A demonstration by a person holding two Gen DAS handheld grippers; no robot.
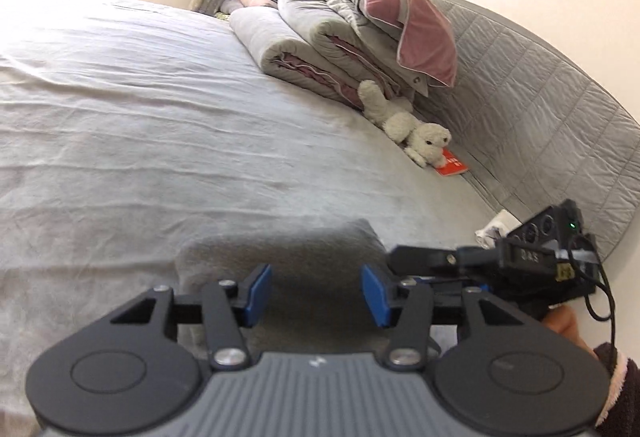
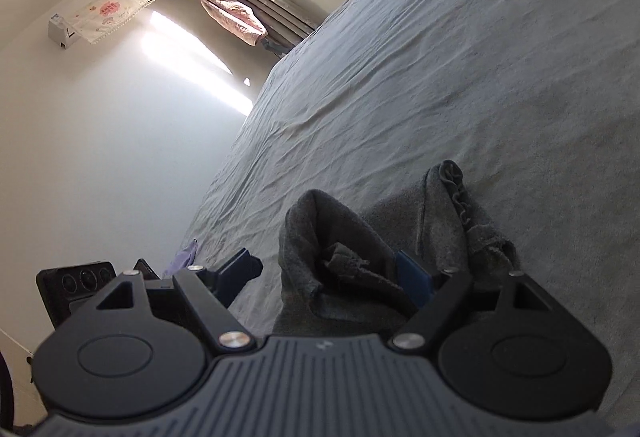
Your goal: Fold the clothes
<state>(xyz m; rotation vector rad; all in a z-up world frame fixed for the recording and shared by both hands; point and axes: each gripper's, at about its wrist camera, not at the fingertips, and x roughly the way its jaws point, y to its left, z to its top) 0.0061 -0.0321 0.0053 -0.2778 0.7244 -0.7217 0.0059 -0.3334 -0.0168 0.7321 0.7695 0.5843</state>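
Where bedsheet (image 1: 120, 117) wrinkles: one grey garment (image 1: 288, 257)

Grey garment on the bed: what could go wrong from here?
1. In the right wrist view the grey garment stands bunched in loose folds between the open right hand-held gripper; it may slump and undo the fold.
2. The left hand-held gripper is open right beside the right one; they could bump.
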